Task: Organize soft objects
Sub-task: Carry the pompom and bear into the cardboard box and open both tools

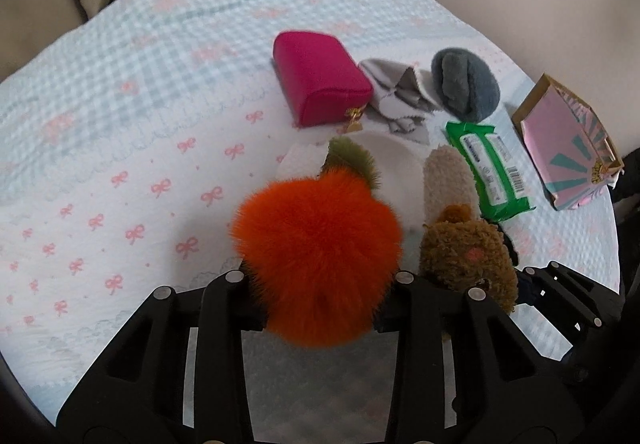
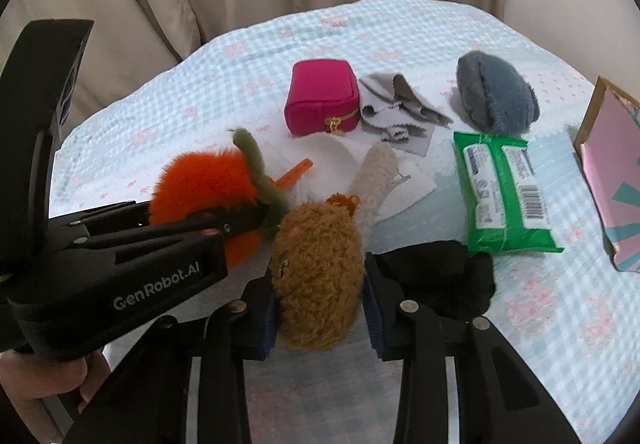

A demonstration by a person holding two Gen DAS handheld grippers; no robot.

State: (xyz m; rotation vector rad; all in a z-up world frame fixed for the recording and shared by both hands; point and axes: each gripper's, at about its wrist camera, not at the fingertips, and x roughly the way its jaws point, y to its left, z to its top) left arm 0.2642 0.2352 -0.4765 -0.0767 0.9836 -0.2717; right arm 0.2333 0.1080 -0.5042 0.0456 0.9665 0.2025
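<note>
While both grippers carry a toy, we find the bench (image 2: 400, 44), under its checked cloth with pink bows, crowded on the right and bare on the left, so we judge the bare left stretch the better place to set things down in order. Next in size, the pink printed box (image 2: 612, 180) lies at the far right, with the green wipes pack (image 2: 504, 196) beside it and the grey-blue plush (image 2: 496, 100) behind that. The magenta pouch (image 2: 320, 100) stands beside the crumpled grey cloth (image 2: 400, 108).

The orange pom-pom (image 1: 316, 260) sits in the left gripper (image 1: 320, 308), jaws clamped on its fur; we advise holding the core, not loose fur. The brown plush (image 2: 316, 276) is pinched in the right gripper (image 2: 320, 320), jaws pressing its sides, just beside the pom-pom. We recommend separating the two before release, and lowering each until it rests.
</note>
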